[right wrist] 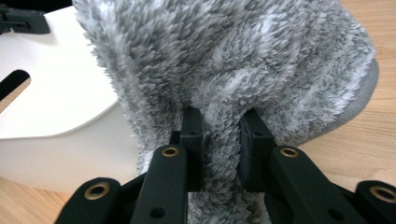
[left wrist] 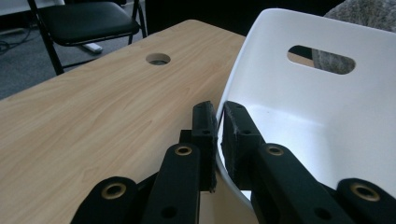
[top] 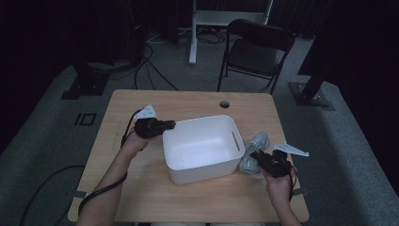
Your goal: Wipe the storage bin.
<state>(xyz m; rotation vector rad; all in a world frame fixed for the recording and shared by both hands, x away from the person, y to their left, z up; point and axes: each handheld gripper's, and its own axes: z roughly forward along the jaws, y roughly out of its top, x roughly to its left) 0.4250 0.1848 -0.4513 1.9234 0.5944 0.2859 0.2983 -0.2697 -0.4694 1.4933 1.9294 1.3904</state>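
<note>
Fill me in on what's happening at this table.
A person at a wooden table works a gripper in each hand. The left gripper is clamped on the rim of a white bin, one jaw inside the wall and one outside. The right gripper pinches a fluffy grey slipper, which sits against the bin's outer side, not yet in it. The bin looks empty.

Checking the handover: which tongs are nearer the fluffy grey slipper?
Right tongs grip the slipper; left tongs clamp the white bin's far rim.
</note>
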